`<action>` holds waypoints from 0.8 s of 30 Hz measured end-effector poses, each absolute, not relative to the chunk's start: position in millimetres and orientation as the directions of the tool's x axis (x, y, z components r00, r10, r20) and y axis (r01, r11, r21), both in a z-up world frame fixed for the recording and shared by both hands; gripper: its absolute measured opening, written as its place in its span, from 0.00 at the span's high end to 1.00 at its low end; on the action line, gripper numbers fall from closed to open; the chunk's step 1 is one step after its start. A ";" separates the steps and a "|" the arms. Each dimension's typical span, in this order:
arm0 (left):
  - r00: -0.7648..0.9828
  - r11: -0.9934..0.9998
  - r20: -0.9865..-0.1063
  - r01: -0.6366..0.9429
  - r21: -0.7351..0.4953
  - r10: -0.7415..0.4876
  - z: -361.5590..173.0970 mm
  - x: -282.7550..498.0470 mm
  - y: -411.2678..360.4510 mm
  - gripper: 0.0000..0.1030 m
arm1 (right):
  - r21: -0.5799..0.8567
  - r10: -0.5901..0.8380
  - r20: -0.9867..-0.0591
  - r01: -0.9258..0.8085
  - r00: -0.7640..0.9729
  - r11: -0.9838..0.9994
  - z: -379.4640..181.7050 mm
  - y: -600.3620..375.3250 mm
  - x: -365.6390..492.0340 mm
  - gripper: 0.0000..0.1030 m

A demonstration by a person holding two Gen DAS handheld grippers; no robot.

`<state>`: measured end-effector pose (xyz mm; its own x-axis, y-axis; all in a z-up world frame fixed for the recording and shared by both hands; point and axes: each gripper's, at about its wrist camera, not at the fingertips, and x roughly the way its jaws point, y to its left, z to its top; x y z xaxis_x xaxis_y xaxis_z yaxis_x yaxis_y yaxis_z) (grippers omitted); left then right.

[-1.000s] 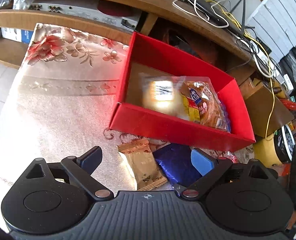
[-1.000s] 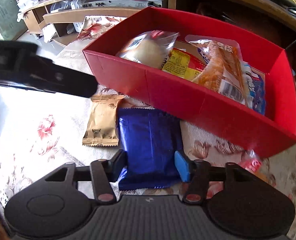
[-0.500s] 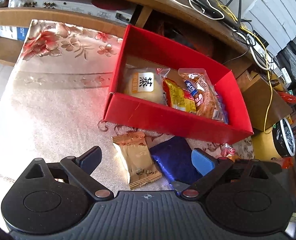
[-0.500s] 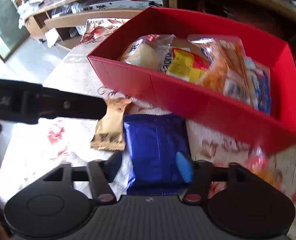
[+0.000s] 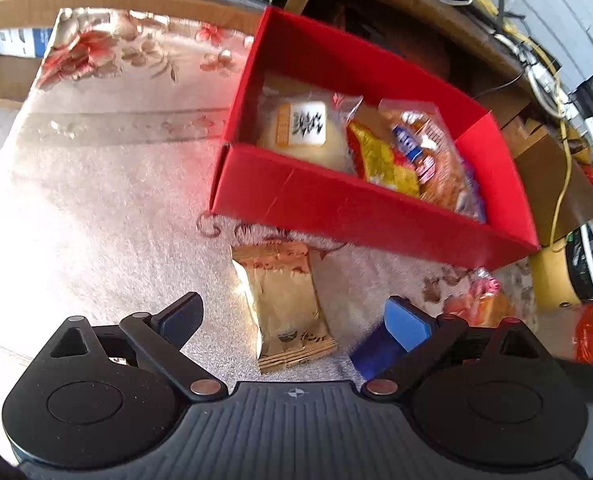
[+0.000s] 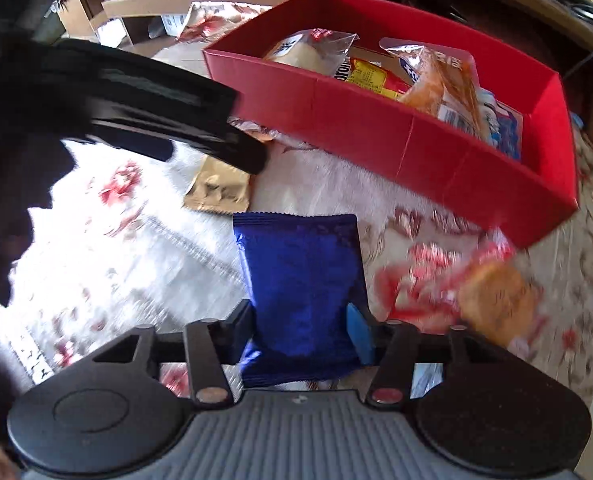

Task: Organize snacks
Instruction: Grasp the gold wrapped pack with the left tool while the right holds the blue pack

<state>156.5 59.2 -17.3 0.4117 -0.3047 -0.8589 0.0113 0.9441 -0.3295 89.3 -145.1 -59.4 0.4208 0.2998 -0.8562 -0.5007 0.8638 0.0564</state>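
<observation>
1. My right gripper (image 6: 302, 326) has the one blue snack packet (image 6: 300, 288) between its fingers, pads pressed on both of the packet's sides. Its jaws have just been closing on it. The packet's far end points toward the red box (image 6: 376, 128); whether the packet is off the cloth I cannot tell.
2. From my left wrist view only a corner of that blue packet (image 5: 366, 354) shows, just behind my left gripper's right-side finger.
3. My left gripper (image 5: 292, 318) stands wide open with nothing gripped. The one gold snack packet (image 5: 286, 304) lies flat on the cloth between its spread fingers, touched by neither pad.
4. In the right view the same gold packet (image 6: 220, 188) sits left of and beyond the blue one, partly covered by the dark, blurred body of the left gripper.
5. One red-and-white wrapped snack (image 6: 456, 288) lies on the cloth just right of the blue packet, blurred, near the box's front right corner.
6. So I count three snacks outside the box: blue, gold, red-and-white.
7. There is one red box, open-topped, beyond all three. Inside it I count four packets clearly: a pale bun in clear wrap (image 5: 302, 132), a yellow-and-red packet (image 5: 380, 162), an orange bread bag (image 5: 432, 160), and a blue-printed packet (image 6: 504, 128) against the right wall.
8. Everything rests on one flowered cloth (image 5: 96, 200). A wooden shelf unit (image 5: 76, 0) stands behind the box, with cables (image 5: 536, 52) at the far right.
</observation>
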 end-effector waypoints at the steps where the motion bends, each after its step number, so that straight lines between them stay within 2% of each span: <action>1: 0.406 0.947 -0.865 0.006 -0.322 -0.297 -20.9 157.3 56.4 0.04 | 0.068 0.306 -0.854 -0.491 0.421 0.868 -58.2 -147.7 85.8 0.59; 7: 0.433 0.971 -0.872 0.032 -0.236 -0.226 -25.8 158.6 35.7 0.04 | 0.082 0.313 -0.842 -0.469 0.439 0.879 -57.1 -153.4 89.2 0.59; 8: 0.436 0.975 -0.874 0.045 -0.218 -0.215 -26.3 157.7 32.5 0.06 | 0.074 0.317 -0.835 -0.479 0.450 0.875 -54.1 -155.2 87.3 0.58; 10: 0.444 0.979 -0.873 0.075 -0.189 -0.203 -25.6 154.6 28.3 0.10 | 0.034 0.305 -0.831 -0.504 0.465 0.863 -49.8 -156.1 88.2 0.48; 15: 0.456 0.981 -0.870 0.115 -0.154 -0.190 -24.4 151.8 27.7 0.22 | 0.036 0.312 -0.838 -0.526 0.447 0.850 -54.4 -151.5 102.5 0.39; 21: 0.444 0.979 -0.876 0.151 -0.136 -0.190 -23.6 145.1 25.1 0.37 | -0.015 0.277 -0.854 -0.554 0.440 0.833 -70.8 -135.9 108.6 0.33; 24: 0.436 0.980 -0.879 0.144 -0.140 -0.190 -22.1 135.3 28.4 0.38 | -0.018 0.265 -0.855 -0.535 0.446 0.844 -71.4 -134.1 104.0 0.37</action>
<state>135.3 28.4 -22.1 0.4365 -0.1901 -0.8794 0.1440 0.9796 -0.1403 104.0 -134.1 -71.4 0.4462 0.2651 -0.8548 -0.5354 0.8444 -0.0176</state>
